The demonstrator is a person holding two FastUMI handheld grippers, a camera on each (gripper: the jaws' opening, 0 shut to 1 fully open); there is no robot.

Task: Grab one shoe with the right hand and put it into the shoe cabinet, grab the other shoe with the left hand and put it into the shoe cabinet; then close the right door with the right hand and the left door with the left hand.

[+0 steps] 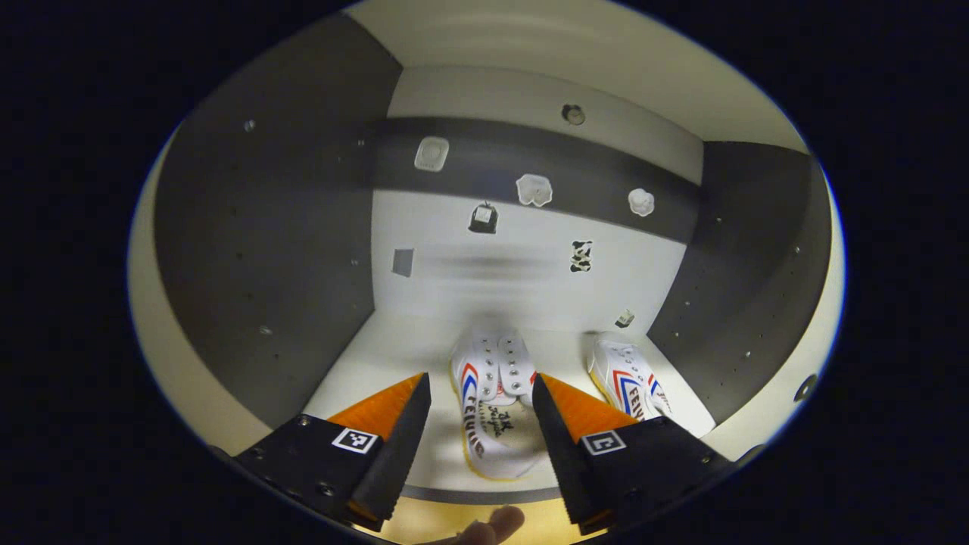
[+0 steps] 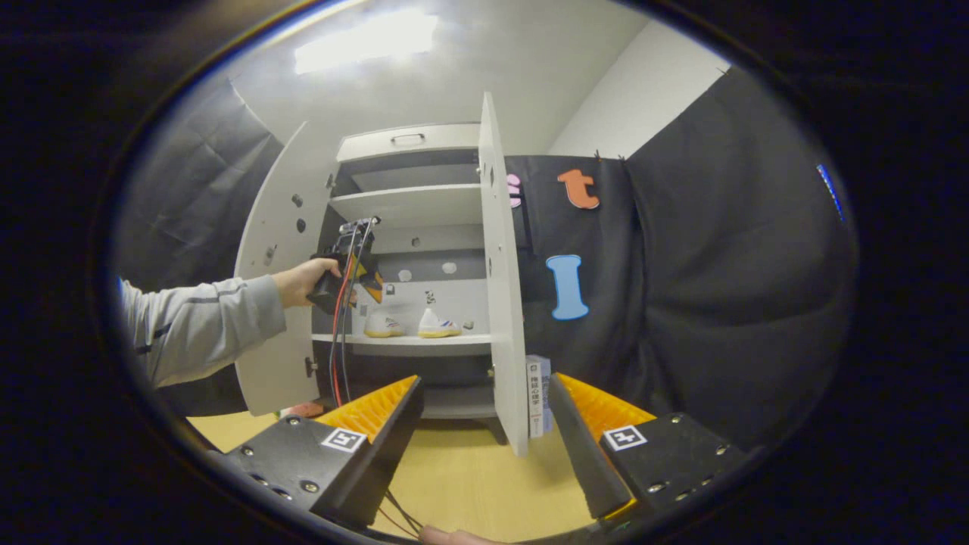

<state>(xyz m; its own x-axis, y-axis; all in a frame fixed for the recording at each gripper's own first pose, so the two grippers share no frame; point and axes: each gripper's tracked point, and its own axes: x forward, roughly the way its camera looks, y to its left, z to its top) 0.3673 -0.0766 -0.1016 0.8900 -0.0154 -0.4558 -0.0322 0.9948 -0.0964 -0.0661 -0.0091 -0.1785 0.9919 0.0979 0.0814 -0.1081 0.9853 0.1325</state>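
Two white shoes with red and blue stripes stand on a pale shelf (image 1: pixel 394 356) inside the shoe cabinet. One shoe (image 1: pixel 492 401) lies ahead of my left gripper (image 1: pixel 481 382), which is open, its fingers wide of the shoe on both sides. The other shoe (image 1: pixel 628 386) sits to its right, near the dark side wall. In the right gripper view, both shoes (image 2: pixel 384 325) (image 2: pixel 437 324) rest on the middle shelf, and a hand holds the left gripper (image 2: pixel 350 265) at the cabinet opening. My right gripper (image 2: pixel 484 420) is open and holds nothing, well back from the cabinet.
Both cabinet doors stand open: the right door (image 2: pixel 501 288) swings out towards me, the left door (image 2: pixel 276 303) behind the grey sleeve (image 2: pixel 197 322). A book (image 2: pixel 537 393) leans beside the right door. A wooden surface (image 2: pixel 469 477) lies below. Small stickers dot the cabinet's back wall (image 1: pixel 530 250).
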